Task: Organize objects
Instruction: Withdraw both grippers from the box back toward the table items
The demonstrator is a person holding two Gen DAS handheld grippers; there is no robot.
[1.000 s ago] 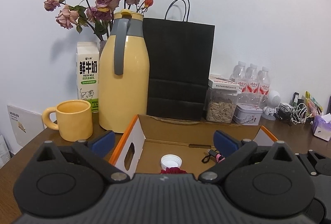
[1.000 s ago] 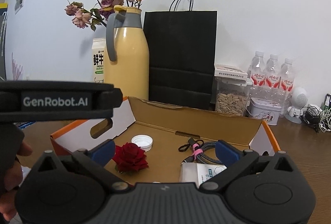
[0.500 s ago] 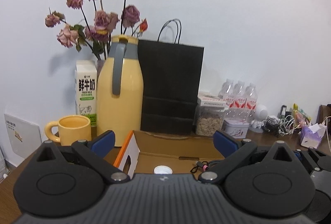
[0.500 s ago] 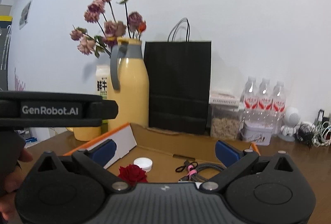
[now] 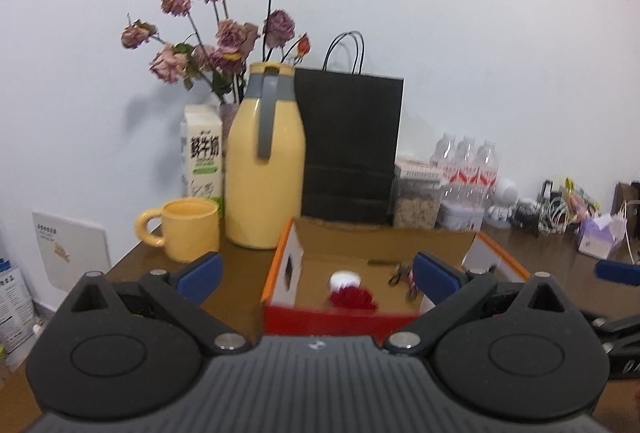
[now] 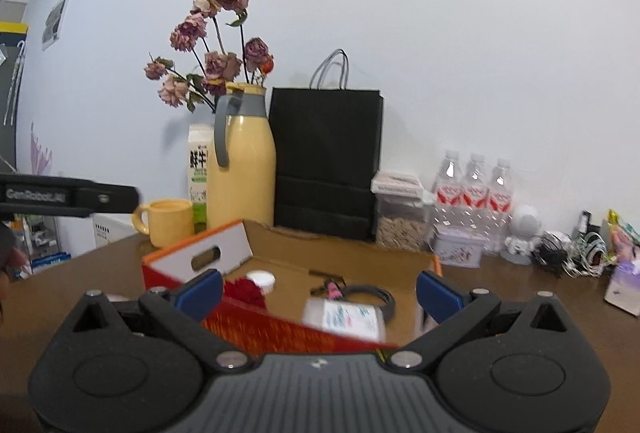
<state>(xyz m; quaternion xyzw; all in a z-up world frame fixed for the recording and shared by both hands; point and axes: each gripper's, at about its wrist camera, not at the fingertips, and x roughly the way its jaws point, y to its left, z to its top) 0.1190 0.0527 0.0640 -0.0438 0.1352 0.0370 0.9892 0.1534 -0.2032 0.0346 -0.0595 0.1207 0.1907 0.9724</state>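
An open cardboard box [image 5: 340,321] [image 6: 280,333] with red and orange sides sits on the brown table in front of both grippers. It holds a red rose [image 5: 354,299] [image 6: 244,291], a white cap [image 5: 344,279] [image 6: 262,279], a coiled cable with a pink tie [image 6: 360,295] [image 5: 404,275] and a white labelled packet [image 6: 348,317]. My left gripper [image 5: 316,273] hovers open just short of the box's near wall, nothing between its blue pads. My right gripper [image 6: 318,287] is open too, held over the near wall.
Behind the box stand a yellow jug [image 5: 266,169], a yellow mug [image 5: 188,229], a milk carton [image 5: 202,157], dried roses [image 5: 224,33], a black paper bag [image 5: 348,149], a seed jar [image 5: 416,201], water bottles [image 5: 468,169] and a tin. Cables and tissues [image 5: 596,237] clutter the far right.
Both grippers have pulled back and risen away from the box; its near red wall now shows in both views. The things inside lie where they were. Both stay open.
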